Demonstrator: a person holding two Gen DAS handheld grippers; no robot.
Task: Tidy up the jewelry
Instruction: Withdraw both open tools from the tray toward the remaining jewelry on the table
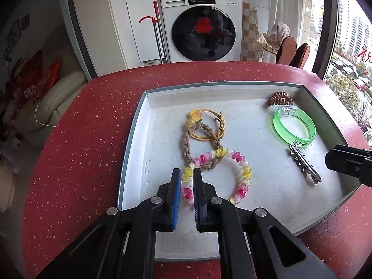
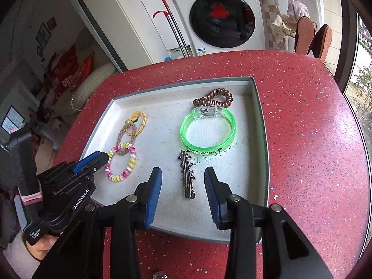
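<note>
Left tool [image 1: 187, 174]: nearly closed, pinching the bead bracelet [image 1: 232, 167].
Right tool [image 2: 183, 174]: standing wide, straddling the hair clip [image 2: 187, 176].
Progress: jewelry lying unsorted in tray [image 2: 258, 139].

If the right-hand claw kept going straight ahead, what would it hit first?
Most likely the silver hair clip, lying between the right gripper's open fingers on the tray floor. Depth is hard to judge.

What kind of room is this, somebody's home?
Probably a home, by a laundry corner. A washing machine stands behind the red table, a mop leans beside it, and shoes sit drying by the window.
</note>
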